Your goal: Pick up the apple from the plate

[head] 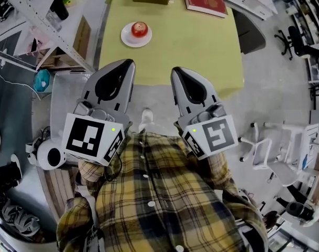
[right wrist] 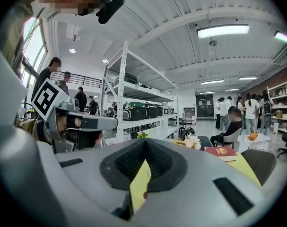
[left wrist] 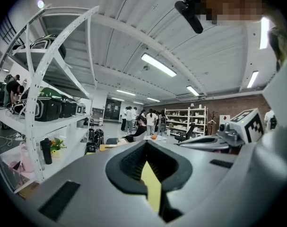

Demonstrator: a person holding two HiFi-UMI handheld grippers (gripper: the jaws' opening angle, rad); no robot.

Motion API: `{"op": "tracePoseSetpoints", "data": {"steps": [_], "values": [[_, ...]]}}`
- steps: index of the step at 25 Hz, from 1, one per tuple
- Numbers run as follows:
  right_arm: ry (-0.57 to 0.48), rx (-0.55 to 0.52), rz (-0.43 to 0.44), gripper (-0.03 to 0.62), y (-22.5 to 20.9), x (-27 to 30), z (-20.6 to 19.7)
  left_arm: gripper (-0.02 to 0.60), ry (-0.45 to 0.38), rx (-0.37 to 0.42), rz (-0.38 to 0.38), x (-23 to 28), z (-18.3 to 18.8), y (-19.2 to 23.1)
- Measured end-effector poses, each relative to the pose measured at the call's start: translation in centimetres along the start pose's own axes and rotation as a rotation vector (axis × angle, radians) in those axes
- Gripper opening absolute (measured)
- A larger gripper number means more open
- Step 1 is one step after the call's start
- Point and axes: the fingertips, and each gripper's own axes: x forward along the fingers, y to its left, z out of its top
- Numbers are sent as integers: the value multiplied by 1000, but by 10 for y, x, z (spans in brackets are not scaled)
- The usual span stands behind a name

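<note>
Sitting on plate (head: 126,38), round apple (head: 140,29), stem direction unclear

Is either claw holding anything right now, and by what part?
Nothing is held. The left claw and right claw are shut and empty; the apple sits on its plate.

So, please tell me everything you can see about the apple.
The apple is red with a paler yellowish patch on top, round and whole. It sits on a small round white plate, which rests on the yellow-green table, toward the table's far left part in the head view. Nothing but the plate touches it.
</note>
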Motion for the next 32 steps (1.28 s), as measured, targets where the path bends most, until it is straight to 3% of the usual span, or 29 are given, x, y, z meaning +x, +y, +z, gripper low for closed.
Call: {"op": "tracePoseSetpoints", "data": {"steps": [6,18,32], "values": [[7,11,31,-3,-37,16,0,5,0,-6,42,35,5,3],[37,43,73,-3,-48,59,-10,6,25,-24,79,59,2,39],[42,72,-9,-3,-56,186,6,5,45,2,-29,117,21,145]]}}
